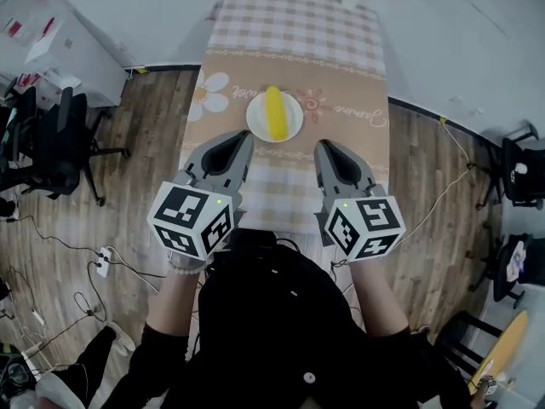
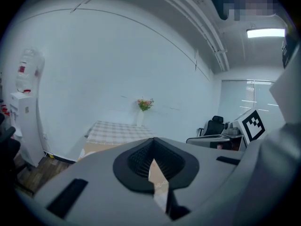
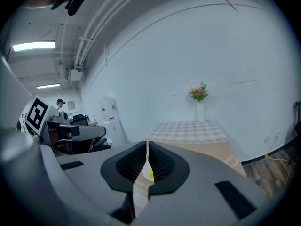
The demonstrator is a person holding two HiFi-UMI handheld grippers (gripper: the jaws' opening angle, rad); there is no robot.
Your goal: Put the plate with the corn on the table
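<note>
A white plate (image 1: 256,124) with a yellow corn cob (image 1: 273,113) lying on it rests on the long table (image 1: 289,32), on its tan cloth strip. Both grippers hang in the air over the table's near part, short of the plate and apart from it. My left gripper (image 1: 243,137) is shut with nothing in it, and its tip points toward the plate's left side. My right gripper (image 1: 324,146) is also shut and empty, to the plate's right. In the right gripper view a sliver of corn (image 3: 149,174) shows through the thin slit between the jaws.
A vase of flowers (image 3: 199,98) stands at the table's far end by the wall. Office chairs (image 1: 51,143) stand left of the table and more chairs (image 1: 519,173) to the right. Cables (image 1: 51,254) trail over the wooden floor. A water dispenser (image 2: 26,107) stands by the wall.
</note>
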